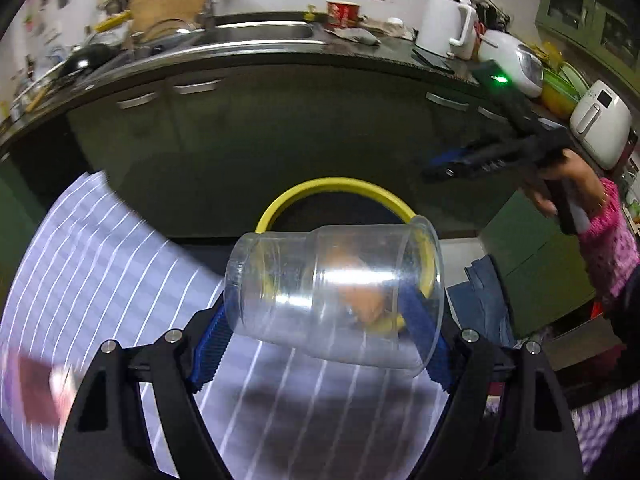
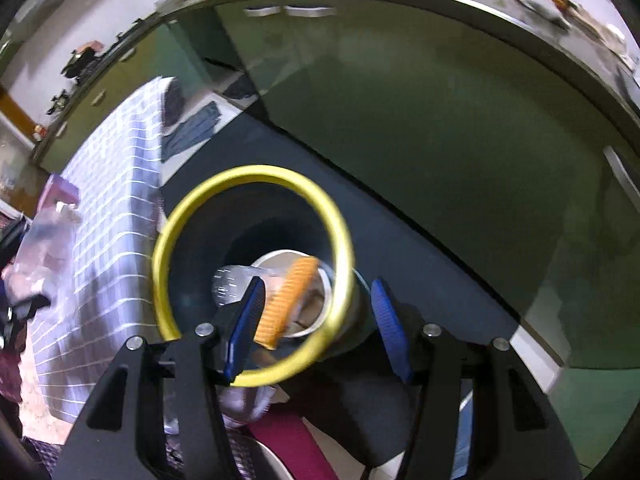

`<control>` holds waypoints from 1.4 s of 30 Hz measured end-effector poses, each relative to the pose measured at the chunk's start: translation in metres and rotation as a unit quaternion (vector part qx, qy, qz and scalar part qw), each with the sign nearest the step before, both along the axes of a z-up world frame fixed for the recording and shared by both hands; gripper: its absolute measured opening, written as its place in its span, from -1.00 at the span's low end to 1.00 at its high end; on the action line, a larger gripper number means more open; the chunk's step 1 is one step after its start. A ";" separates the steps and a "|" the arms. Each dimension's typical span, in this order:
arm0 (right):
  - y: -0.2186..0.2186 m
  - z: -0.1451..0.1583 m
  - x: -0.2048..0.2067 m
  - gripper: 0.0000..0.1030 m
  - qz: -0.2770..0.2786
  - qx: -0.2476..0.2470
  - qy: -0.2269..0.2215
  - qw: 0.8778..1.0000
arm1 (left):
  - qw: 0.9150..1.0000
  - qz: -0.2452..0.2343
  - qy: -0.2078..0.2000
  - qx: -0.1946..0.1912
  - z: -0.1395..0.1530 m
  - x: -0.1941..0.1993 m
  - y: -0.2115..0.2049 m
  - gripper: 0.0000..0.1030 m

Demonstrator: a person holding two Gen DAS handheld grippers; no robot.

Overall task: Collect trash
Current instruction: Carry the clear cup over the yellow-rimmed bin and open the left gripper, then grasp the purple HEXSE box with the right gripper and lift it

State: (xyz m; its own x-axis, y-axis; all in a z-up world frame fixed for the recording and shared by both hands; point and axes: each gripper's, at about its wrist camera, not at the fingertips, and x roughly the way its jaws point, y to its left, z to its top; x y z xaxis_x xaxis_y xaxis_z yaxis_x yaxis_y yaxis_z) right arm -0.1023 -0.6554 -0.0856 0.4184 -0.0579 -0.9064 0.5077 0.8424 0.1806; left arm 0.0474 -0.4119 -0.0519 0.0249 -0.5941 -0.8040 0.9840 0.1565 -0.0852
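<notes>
My left gripper (image 1: 320, 340) is shut on a clear plastic cup (image 1: 332, 288), which lies sideways between the blue pads (image 1: 212, 344). Just beyond the cup stands a dark bin with a yellow rim (image 1: 340, 184). My right gripper (image 1: 440, 164), held by a hand in a pink sleeve (image 1: 608, 240), hovers to the right above the bin. In the right wrist view that gripper (image 2: 318, 332) stands open over the bin's yellow rim (image 2: 172, 240) with nothing pressed between its pads. Down inside lie a paper cup (image 2: 320, 320), an orange wrapper (image 2: 288, 300) and clear plastic (image 2: 230, 280).
A table with a lilac checked cloth (image 1: 100, 260) (image 2: 112, 220) stands left of the bin. Green cabinets (image 1: 280, 140) and a counter with a sink (image 1: 256, 34), a white kettle (image 1: 444, 26) and appliances run behind. A blue cloth (image 1: 484, 292) lies on the floor.
</notes>
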 end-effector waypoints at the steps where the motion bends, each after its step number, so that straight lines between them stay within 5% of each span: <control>1: -0.006 -0.003 -0.004 0.03 -0.007 -0.003 0.007 1.000 | 1.000 -0.004 -0.004 0.004 -0.006 0.003 -0.019 0.54; 11: -0.031 0.001 -0.014 0.03 -0.037 -0.004 -0.003 0.999 | 0.997 -0.029 0.027 0.069 -0.065 -0.004 -0.132 0.64; 16: -0.025 -0.005 -0.005 0.03 -0.020 -0.001 0.022 1.000 | 0.997 -0.002 0.015 0.082 -0.075 -0.001 -0.139 0.74; 23: 0.007 0.004 0.025 0.05 0.025 0.000 -0.003 1.000 | 0.996 0.087 0.011 -0.032 -0.007 0.007 -0.018 0.89; 29: 0.079 -0.003 0.079 0.05 0.120 0.008 0.014 0.993 | 0.978 0.199 -0.012 -0.061 0.002 0.000 0.126 0.90; 36: 0.195 0.016 0.162 0.05 0.247 0.001 0.004 0.969 | 0.932 0.353 -0.052 -0.065 -0.008 0.012 0.284 0.91; 42: 0.289 0.027 0.226 0.09 0.346 0.008 0.007 0.938 | 0.900 0.424 -0.088 -0.059 -0.025 0.042 0.369 0.91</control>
State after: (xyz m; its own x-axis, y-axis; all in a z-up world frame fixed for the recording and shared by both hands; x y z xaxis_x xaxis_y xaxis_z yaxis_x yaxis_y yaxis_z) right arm 0.1234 -0.3668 -0.0585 0.3392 0.2376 -0.9102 -0.1578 0.9682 0.1940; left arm 0.0896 -0.0430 -0.0766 0.6306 -0.3831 -0.6749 0.5155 0.8569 -0.0047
